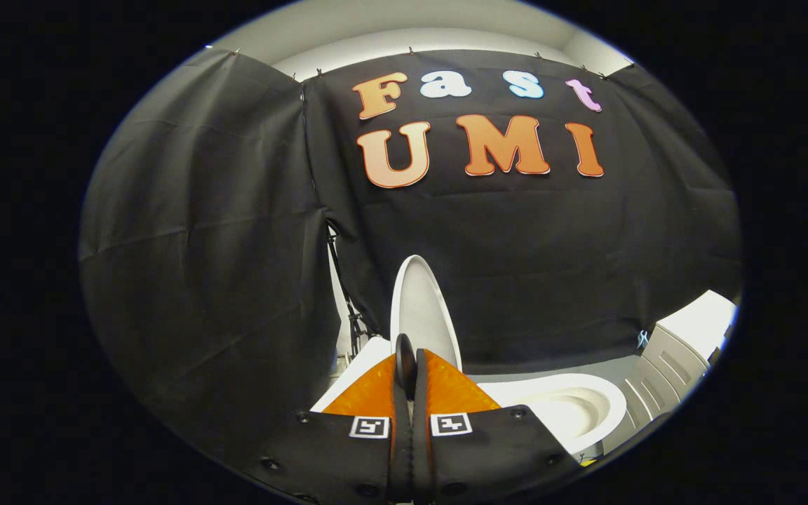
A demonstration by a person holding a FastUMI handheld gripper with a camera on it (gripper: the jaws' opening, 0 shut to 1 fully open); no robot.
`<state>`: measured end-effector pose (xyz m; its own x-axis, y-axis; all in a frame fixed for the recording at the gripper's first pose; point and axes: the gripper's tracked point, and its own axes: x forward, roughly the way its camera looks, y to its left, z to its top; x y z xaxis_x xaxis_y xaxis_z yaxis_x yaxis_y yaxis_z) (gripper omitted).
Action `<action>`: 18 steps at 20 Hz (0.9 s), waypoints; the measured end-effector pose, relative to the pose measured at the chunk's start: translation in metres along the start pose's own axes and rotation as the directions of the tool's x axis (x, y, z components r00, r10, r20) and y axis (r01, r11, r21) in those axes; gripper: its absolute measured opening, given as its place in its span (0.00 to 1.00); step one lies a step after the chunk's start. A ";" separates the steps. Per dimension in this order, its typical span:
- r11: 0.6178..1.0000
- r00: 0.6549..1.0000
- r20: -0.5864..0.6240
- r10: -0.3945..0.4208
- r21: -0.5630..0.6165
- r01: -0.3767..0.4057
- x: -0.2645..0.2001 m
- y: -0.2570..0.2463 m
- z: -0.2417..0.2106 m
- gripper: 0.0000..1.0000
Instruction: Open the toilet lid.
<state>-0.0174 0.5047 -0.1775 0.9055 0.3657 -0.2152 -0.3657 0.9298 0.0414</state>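
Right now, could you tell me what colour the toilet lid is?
White, clearest in the gripper view: toilet lid.

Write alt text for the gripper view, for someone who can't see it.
The toilet lid stands raised, seen nearly edge-on just beyond the gripper, whose two fingers are closed together below it. Beside the fingers lies the open white toilet bowl, with black cloth hanging behind as the booth's wall.

Raised lid (419, 308) just beyond tongs (407, 365)
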 end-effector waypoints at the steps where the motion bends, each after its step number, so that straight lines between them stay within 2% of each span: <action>1: 1.000 1.000 -0.004 0.006 0.004 -0.006 -0.001 0.004 -0.001 0.08; 5: 1.000 1.000 -0.015 0.000 -0.023 0.000 0.000 0.006 0.001 0.08; 7: 1.000 0.999 -0.037 0.014 -0.007 -0.014 -0.003 0.008 -0.004 0.12; 8: 1.000 0.999 -0.045 0.020 -0.001 -0.020 -0.002 0.007 -0.004 0.24; 10: 1.000 0.998 -0.065 0.022 0.012 -0.021 -0.007 0.003 -0.005 0.30; 11: 1.000 0.998 -0.060 0.013 0.014 -0.013 -0.012 -0.001 -0.002 0.35; 13: 1.000 0.998 -0.052 0.020 0.014 -0.020 -0.022 -0.004 0.006 0.57; 16: 0.999 0.999 -0.030 0.038 0.018 -0.038 -0.039 -0.012 0.019 0.81; 18: 0.999 0.998 -0.027 0.050 0.016 -0.049 -0.050 -0.018 0.027 0.90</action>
<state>-0.0499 0.4705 -0.1415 0.8800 0.4104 -0.2390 -0.4064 0.9111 0.0680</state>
